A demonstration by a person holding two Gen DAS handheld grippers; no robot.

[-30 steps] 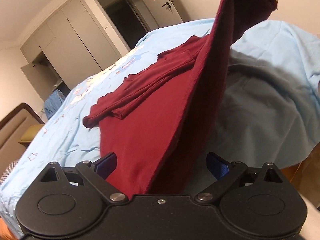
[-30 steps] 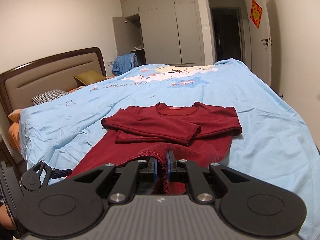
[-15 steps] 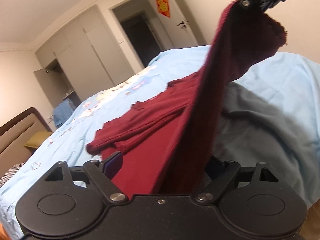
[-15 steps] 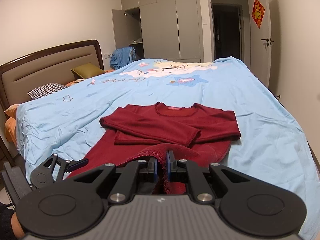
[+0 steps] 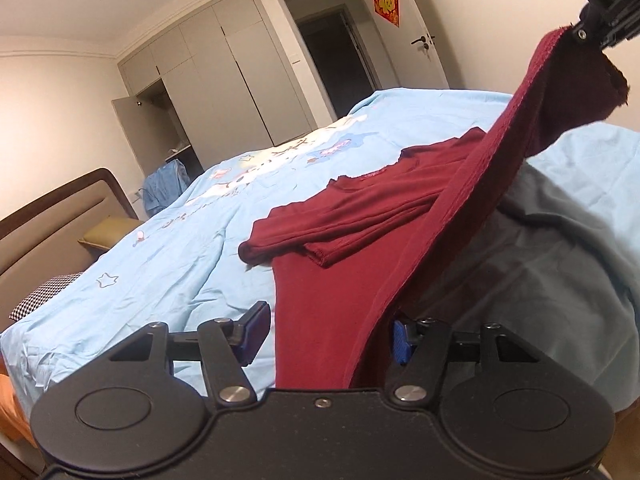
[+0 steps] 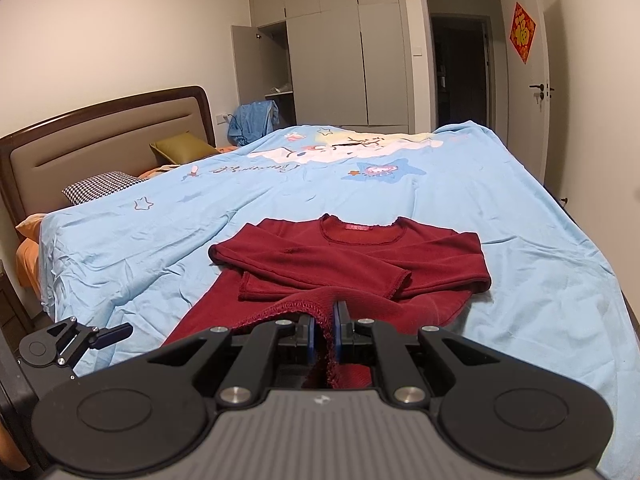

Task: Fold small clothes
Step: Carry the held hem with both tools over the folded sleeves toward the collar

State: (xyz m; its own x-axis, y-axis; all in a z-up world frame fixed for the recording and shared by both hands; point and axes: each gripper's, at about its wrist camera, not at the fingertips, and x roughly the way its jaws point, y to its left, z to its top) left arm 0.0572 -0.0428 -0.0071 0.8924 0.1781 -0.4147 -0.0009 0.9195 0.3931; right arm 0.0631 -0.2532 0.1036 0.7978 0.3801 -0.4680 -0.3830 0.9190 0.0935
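A dark red long-sleeved top (image 6: 352, 256) lies on the light blue bed cover (image 6: 520, 208), neck away from me and both sleeves crossed over the chest. My right gripper (image 6: 323, 328) is shut on the hem and holds that corner up off the bed; in the left wrist view it shows as the right gripper (image 5: 592, 36) at the top right, with the red top (image 5: 344, 264) stretched taut below it. My left gripper (image 5: 328, 332) is open, and the lower hem hangs between its blue pads (image 5: 254, 330). It also shows as the left gripper (image 6: 116, 330) beside the bed's near left edge.
A brown padded headboard (image 6: 100, 136) with a checked pillow (image 6: 100, 186) and an olive pillow (image 6: 182, 146) is at the left. Grey wardrobes (image 6: 340, 52) with one open door, a blue garment (image 6: 254, 118) and a dark doorway (image 6: 460, 68) stand beyond the bed.
The left gripper's fingers have drawn closer together around the hem while staying open. The right gripper has carried its hem corner higher and further from the left gripper, tightening the cloth.
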